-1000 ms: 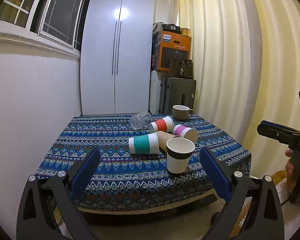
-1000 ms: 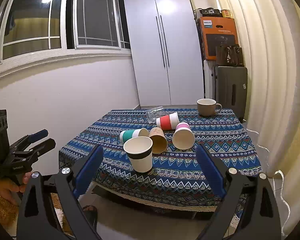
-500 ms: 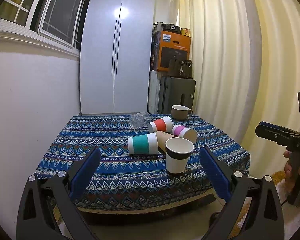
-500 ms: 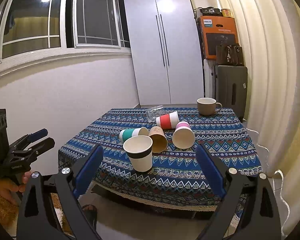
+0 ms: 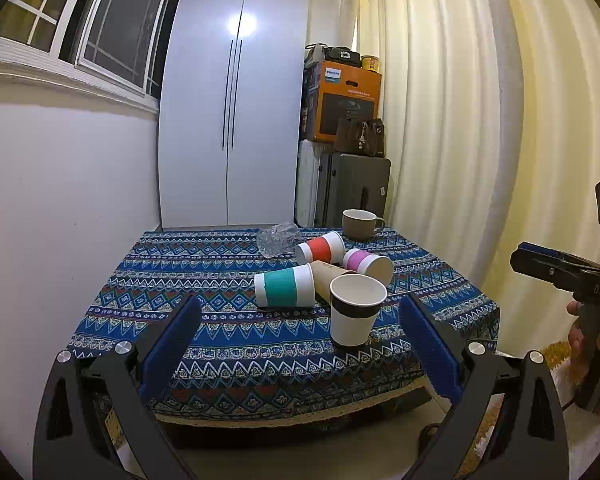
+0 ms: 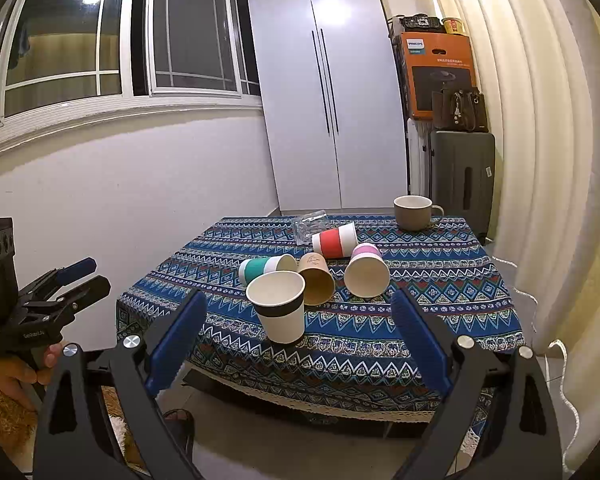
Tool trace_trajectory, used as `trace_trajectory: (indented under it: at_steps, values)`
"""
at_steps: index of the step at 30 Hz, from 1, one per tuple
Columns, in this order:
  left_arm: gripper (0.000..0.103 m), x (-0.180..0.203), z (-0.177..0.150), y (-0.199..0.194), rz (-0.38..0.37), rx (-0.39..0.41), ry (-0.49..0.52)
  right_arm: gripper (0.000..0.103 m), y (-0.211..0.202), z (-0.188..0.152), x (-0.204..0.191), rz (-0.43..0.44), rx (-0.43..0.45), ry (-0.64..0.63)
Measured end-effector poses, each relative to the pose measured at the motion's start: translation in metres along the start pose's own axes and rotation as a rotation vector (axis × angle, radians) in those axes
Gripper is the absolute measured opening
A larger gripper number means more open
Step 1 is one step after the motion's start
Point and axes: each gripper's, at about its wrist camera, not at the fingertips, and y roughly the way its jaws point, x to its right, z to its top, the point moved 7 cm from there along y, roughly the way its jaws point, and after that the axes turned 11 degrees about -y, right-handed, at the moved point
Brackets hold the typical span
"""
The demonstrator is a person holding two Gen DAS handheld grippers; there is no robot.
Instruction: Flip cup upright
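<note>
Small room with a white wardrobe (image 5: 232, 128), cream curtains (image 5: 452, 120) and a window (image 6: 100, 40) on the left wall. In the middle, a worktop (image 5: 220, 280) under a blue patterned cloth. Near its front edge, a white paper cup with a black band (image 5: 354, 312), upright, mouth up. Just behind it, four cups on their sides: a teal-banded cup (image 5: 286, 290), a plain brown cup (image 6: 317, 278) touching the teal one, a pink-banded cup (image 6: 366, 270) with its mouth toward the cameras, and a red-banded cup (image 5: 321, 247) further back. Beside the red one, a clear glass tumbler (image 5: 278, 239), also tipped over. At the far right corner, a grey mug (image 5: 360, 224), upright, well apart from the paper cups.

Left gripper (image 5: 298, 346) held off the front of the worktop, blue fingers (image 5: 172, 344) spread wide apart, nothing between them. Right gripper (image 6: 298, 340) likewise short of the worktop, fingers (image 6: 418, 340) wide apart and holding nothing, black-banded cup framed between them but untouched. Each gripper visible at the edge of the other's view, gripped by a hand (image 6: 24, 368).
</note>
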Motion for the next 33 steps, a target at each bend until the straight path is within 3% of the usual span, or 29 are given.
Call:
trace_trajectory:
  at_steps: [33]
  values:
    - [0.097,0.0002,0.0009,0.0002,-0.007,-0.002,-0.001,0.092,0.0008,-0.0008,-0.0002,0.002,-0.003,-0.004]
